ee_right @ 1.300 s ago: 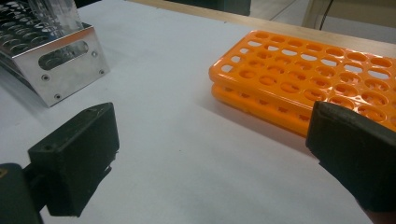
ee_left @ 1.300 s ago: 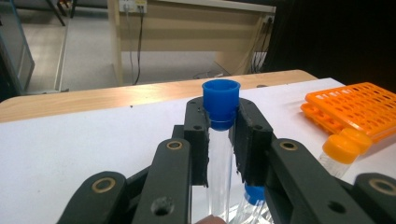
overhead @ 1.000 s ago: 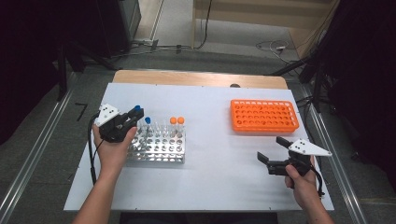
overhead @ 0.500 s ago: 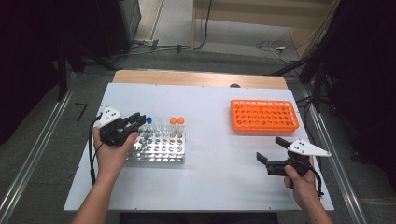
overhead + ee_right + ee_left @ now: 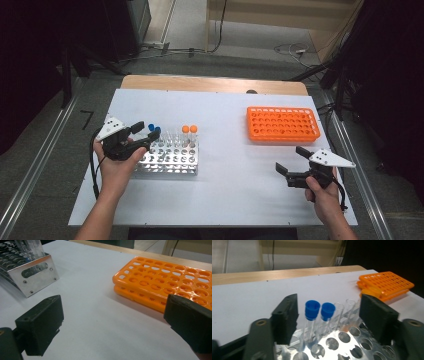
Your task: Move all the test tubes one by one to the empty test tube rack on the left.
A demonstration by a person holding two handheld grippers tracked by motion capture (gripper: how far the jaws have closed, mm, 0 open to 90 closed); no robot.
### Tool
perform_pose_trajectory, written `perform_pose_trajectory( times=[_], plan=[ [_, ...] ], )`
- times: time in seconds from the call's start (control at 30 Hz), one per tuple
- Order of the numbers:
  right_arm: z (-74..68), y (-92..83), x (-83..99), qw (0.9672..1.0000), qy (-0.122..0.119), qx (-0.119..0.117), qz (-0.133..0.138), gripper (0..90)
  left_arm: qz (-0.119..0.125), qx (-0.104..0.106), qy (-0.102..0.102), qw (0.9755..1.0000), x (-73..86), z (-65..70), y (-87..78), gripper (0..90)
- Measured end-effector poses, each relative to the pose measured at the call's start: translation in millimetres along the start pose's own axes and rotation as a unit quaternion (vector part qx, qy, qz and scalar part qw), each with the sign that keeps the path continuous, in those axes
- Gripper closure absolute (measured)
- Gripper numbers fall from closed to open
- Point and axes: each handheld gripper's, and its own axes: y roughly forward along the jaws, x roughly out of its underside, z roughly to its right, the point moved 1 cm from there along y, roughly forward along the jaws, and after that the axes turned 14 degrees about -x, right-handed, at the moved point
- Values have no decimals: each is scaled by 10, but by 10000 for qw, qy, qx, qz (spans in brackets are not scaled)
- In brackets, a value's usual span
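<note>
A person seated at a white table holds a two-jaw gripper in each hand. At the left of the high view, the left gripper hovers over the near-left corner of a metal tube rack, its jaws spread wide. In the left gripper view, two blue-capped tubes stand upright in the rack between those open jaws, touched by neither. Two orange-capped tubes stand at the far right of the same rack, with clear uncapped tubes between the two pairs. At the lower right of the high view, the right gripper is held just above the bare tabletop, jaws also apart and gripping nothing. An orange plastic rack, its holes empty, lies flat at the upper right, well apart from the metal rack.
</note>
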Motion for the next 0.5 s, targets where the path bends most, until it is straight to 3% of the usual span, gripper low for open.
perform_pose_trajectory(
  times=[0.2, 0.5],
  plan=[
    [5, -6, 2, 10000, 22, 15, -1, 14, 85, 247, 74, 9996, 6, 69, -116, 131],
    [14, -15, 5, 10000, 15, 30, -5, 14, 125, 531, 227, 9983, 77, 171, -300, 0]
  ],
)
